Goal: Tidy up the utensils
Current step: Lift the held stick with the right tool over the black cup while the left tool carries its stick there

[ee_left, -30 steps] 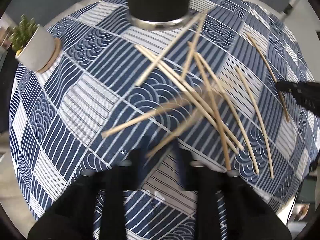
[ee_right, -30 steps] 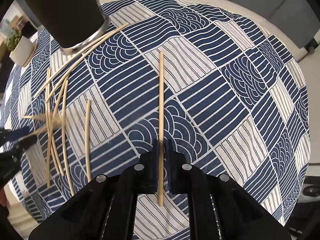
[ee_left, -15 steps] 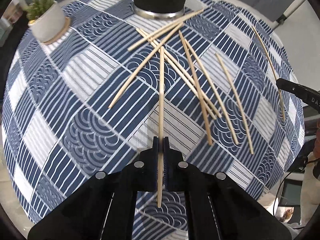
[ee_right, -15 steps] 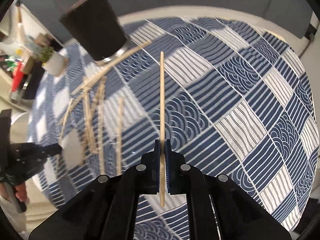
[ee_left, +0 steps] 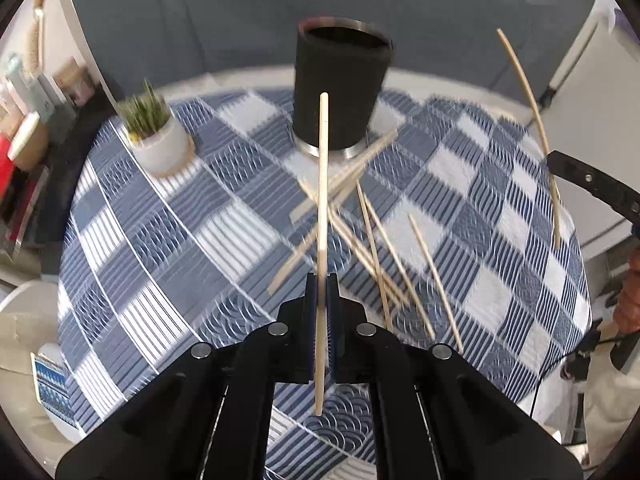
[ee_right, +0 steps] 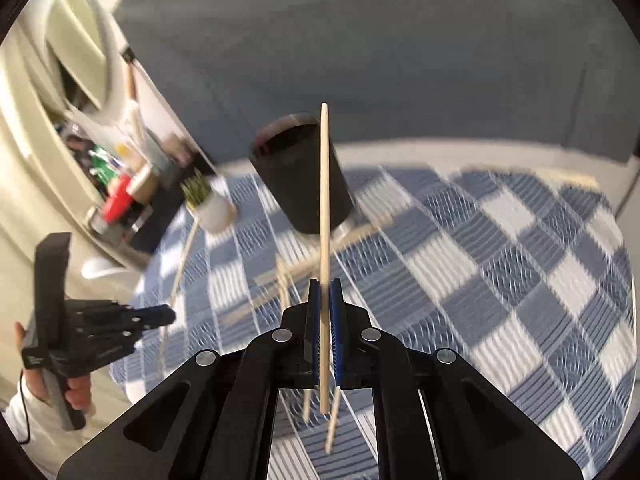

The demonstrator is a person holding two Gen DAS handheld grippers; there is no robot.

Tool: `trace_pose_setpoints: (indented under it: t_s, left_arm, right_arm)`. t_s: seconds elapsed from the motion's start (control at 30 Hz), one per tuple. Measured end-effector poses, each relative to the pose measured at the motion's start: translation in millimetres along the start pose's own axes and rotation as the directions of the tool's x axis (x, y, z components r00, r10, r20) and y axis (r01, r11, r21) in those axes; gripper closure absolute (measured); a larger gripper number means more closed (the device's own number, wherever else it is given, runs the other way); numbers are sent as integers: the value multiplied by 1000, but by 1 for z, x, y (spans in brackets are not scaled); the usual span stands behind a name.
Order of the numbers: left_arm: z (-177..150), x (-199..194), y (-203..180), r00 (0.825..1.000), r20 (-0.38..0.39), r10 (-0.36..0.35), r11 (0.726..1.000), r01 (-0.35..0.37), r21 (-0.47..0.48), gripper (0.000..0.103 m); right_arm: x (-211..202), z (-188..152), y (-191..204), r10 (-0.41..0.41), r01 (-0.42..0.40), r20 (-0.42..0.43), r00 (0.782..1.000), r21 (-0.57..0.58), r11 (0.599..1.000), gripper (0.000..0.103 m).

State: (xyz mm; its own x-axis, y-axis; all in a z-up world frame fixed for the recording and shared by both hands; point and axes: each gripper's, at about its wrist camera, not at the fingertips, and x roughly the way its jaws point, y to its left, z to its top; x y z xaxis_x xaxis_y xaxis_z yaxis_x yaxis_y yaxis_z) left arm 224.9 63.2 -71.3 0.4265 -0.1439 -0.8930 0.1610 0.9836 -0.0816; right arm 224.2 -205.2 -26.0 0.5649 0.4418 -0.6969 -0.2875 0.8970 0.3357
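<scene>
Left gripper (ee_left: 321,292): in the left wrist view its jaws are pinched tight on one chopstick, clear above the table.
Left-held chopstick (ee_left: 322,216): a pale wooden stick running straight up the picture between the blue pads, its far tip overlapping the black cup, its near end sticking out behind the jaws.
Black cup (ee_left: 340,88): a dark tumbler with a metal rim at its base, upright at the far side of the table, mouth open.
Loose chopsticks (ee_left: 374,240): a crossed heap lying on the cloth just this side of the cup, several fanning out to the right.
Tablecloth (ee_left: 168,248): blue and white checks with wave and stripe patterns, covering a round table.
Potted plant (ee_left: 156,136): a small green plant in a white pot on a round coaster, left of the cup.
Right gripper, seen from the left (ee_left: 592,190): a black finger at the right edge, with a second chopstick (ee_left: 532,120) rising past it.

Right gripper (ee_right: 325,304): in the right wrist view its jaws are closed on its own chopstick (ee_right: 325,216), which stands upright across the cup (ee_right: 296,176).
Scattered sticks (ee_right: 280,280): blurred, on the cloth below the cup.
Left gripper, seen from the right (ee_right: 160,314): at the lower left, held in a person's hand (ee_right: 76,394), apart from the right one.
Shelf (ee_right: 112,184): cluttered, blurred, beyond the table at left.
</scene>
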Motion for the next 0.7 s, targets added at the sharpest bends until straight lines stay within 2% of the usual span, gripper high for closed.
trace_pose_setpoints:
  t_s: [0.17, 0.33, 0.4, 0.47, 0.53, 0.6, 0.7]
  left_arm:
    - [40, -26, 6, 995, 95, -14, 1000, 15, -3, 98]
    - [88, -49, 12, 978, 197, -69, 998, 69, 5, 98]
    - [108, -59, 14, 951, 283, -128, 992, 126, 27, 98]
    - [121, -61, 17, 934, 317, -165, 986, 162, 36, 98]
    - [139, -59, 21, 910, 351, -221, 975, 217, 52, 98]
    - [157, -50, 26, 896, 374, -238, 970, 237, 51, 98]
    - [180, -32, 34, 860, 414, -300, 951, 304, 58, 98]
  right_arm:
    - [-11, 37, 22, 45, -35, 129, 991, -78, 996, 98]
    - [-11, 70, 42, 142, -110, 251, 958, -136, 985, 98]
    - [-9, 81, 49, 167, -128, 279, 946, -153, 980, 98]
    - [-4, 93, 54, 197, -155, 302, 933, -158, 975, 98]
    - [6, 103, 56, 226, -185, 307, 924, -157, 970, 98]
    - [20, 113, 56, 227, -186, 313, 922, -155, 970, 98]
    - [48, 130, 50, 211, -179, 316, 925, -129, 975, 98]
